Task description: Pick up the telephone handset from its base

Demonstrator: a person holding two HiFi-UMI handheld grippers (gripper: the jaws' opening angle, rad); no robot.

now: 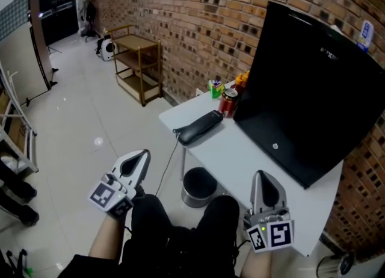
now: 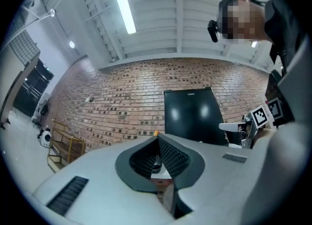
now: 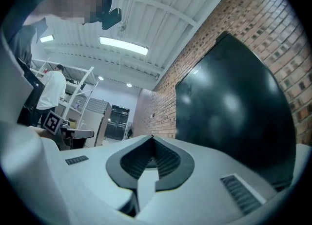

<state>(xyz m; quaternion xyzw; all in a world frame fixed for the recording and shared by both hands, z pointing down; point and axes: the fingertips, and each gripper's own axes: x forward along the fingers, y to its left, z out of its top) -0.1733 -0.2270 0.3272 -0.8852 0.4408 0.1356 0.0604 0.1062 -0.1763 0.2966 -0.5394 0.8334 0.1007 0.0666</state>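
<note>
Low at the left, off the counter point(image 1: 240, 150) and above the pale floor point(image 1: 78, 120): left tool point(image 1: 143, 154), jaws clenched together, nothing between them. At the counter's near edge, further right: right tool point(image 1: 265, 176), jaws likewise pressed shut and empty, tip aimed toward the big black screen point(image 1: 307, 90). Between the two tools, dark-trousered knees point(image 1: 180, 222).

Just beyond the knees, under the counter's near edge: round dark bin point(image 1: 198, 185). Past the left tool, thin cord point(image 1: 171, 162) hanging from the counter's left corner down toward the floor.

Close to that left corner, lying roughly parallel to the short left edge: telephone point(image 1: 200, 127), well apart from both tools. Dark grey, long and low, with rounded ends, handset seated flat on its base, cord leaving from the end nearest the corner. Finer detail too small to tell.

Just beside the telephone's far end: red can point(image 1: 228, 102). Behind the can, at the counter's far edge, green cup point(image 1: 215, 88) and something orange point(image 1: 242, 79). Right of the telephone and can, black screen standing tilted, covering most of the counter's right part.

Behind everything, brick wall point(image 1: 198, 12). Against it, left of the counter and well apart, wooden trolley point(image 1: 141, 66) on the floor.
</note>
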